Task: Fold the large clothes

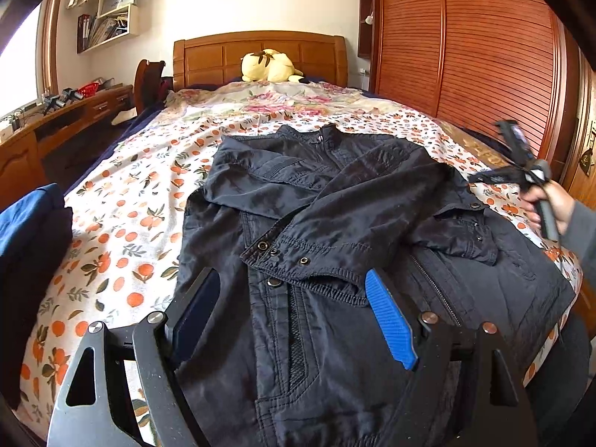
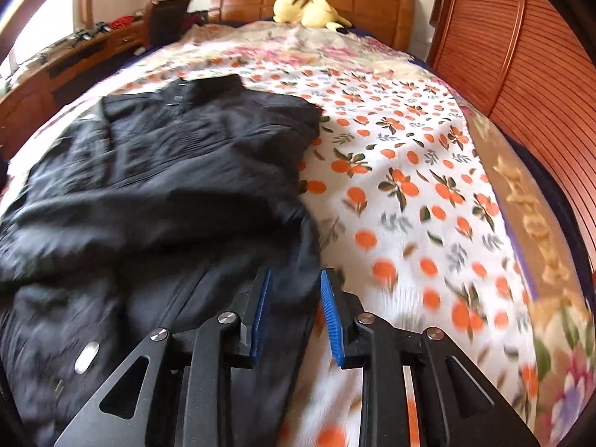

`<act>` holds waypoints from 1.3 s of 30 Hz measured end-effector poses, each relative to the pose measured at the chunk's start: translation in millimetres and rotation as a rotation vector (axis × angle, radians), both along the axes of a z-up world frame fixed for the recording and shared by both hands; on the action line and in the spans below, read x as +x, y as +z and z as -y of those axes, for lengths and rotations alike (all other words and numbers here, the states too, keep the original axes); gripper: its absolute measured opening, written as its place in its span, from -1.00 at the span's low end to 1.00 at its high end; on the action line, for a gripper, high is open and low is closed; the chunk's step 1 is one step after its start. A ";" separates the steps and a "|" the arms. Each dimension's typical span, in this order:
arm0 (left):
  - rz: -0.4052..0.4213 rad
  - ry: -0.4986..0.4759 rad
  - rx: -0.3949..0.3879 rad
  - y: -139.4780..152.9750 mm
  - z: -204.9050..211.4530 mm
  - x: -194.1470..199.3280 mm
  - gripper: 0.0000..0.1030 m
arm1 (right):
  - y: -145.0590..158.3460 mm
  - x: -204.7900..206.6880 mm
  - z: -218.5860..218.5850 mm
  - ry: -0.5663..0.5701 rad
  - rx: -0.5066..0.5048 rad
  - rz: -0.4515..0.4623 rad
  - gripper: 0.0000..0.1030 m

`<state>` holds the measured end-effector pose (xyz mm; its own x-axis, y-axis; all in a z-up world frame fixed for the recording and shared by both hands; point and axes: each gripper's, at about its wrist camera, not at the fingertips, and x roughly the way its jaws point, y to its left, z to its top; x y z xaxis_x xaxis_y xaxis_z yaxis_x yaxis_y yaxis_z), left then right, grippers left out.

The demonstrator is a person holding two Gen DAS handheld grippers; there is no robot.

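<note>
Bedspread (image 1: pixel 123 231) carries the jacket (image 1: pixel 335 223) mid-bed, sleeves crossed. Left gripper (image 1: pixel 294 313) wide, right gripper (image 2: pixel 296 313) narrower, both empty. Cloth looks soft, slippery; I'd pinch the hem corners.

One dark jacket (image 1: pixel 335 260) lies on one bed (image 1: pixel 123 201), with two sleeves folded across its front. Four snap studs show along the nearer cuff (image 1: pixel 298 257), and three more on the farther cuff (image 1: pixel 473 223). One zipper (image 1: pixel 436 290) runs down the front.

One yellow plush toy (image 1: pixel 268 66) sits by the one wooden headboard (image 1: pixel 260 56).

Two hand-held grippers are in view: the left hand-held gripper (image 1: pixel 294 320) and the right hand-held gripper (image 2: pixel 296 316), each with two fingers lined with blue pads.

One blue folded garment (image 1: pixel 29 231) rests at the bed's left edge. One desk (image 1: pixel 67 115) stands along the left wall, one wall shelf unit (image 1: pixel 108 7) above it.
</note>
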<state>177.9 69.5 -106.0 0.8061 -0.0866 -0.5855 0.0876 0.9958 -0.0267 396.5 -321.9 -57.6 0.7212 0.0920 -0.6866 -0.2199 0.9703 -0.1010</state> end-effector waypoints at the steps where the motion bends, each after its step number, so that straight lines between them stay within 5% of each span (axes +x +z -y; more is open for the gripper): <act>1: 0.002 0.002 0.003 1.1 -0.9 -2.6 0.58 | 3.2 -17.1 -0.1 0.010 0.003 0.006 -0.43; 14: 0.021 0.030 0.006 10.1 -13.4 -36.3 0.58 | 5.3 -175.2 -7.6 0.075 0.051 0.033 -0.23; 24: 0.014 0.040 0.005 5.1 -19.9 -49.7 0.58 | 15.9 -222.9 -15.2 0.076 0.034 0.044 -0.17; 29: 0.005 0.047 0.009 1.8 -24.1 -48.1 0.58 | 14.4 -228.9 -18.5 0.080 0.029 0.027 0.11; 39: -0.050 0.039 0.007 -20.2 -32.8 -49.2 0.58 | 2.9 -239.7 -7.2 0.038 0.003 0.019 0.12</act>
<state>128.6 102.3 -126.1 0.7786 -0.0513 -0.6254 0.0474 0.9986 -0.0229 156.8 -314.7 -54.7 0.7298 0.1220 -0.6727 -0.2552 0.9615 -0.1024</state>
